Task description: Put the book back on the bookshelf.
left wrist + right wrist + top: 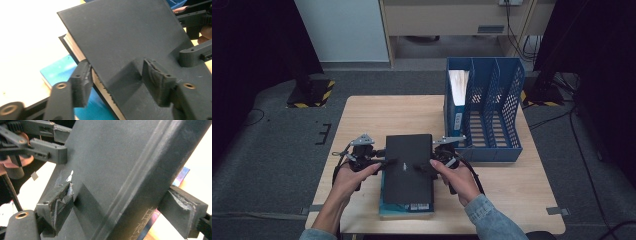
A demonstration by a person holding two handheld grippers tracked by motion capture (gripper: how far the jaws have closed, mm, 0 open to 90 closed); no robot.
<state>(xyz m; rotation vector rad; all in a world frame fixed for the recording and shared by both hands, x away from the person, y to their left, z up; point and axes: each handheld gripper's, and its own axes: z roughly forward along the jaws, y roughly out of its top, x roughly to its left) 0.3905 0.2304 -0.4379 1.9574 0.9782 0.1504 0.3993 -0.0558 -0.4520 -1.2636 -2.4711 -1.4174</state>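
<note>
My left gripper [379, 161] and right gripper [436, 161] each clamped partway shut on an edge of the matte black hardcover book [409, 167], at nine and three o'clock, sharing its weight. It sat above a blue book [58, 71]. The high view showed the blue slotted file rack [492, 100] at one o'clock.

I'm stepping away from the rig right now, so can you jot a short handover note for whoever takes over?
Left gripper: jaws clamped on the left edge of the black book.
Right gripper: jaws clamped on its right, spine edge.
The black book is tilted above a blue book lying on the table.
Blue file rack stands at the far right, one binder in its left slot.
Done: black book gripped and raised.
Left: probably slotting it into the rack.
</note>
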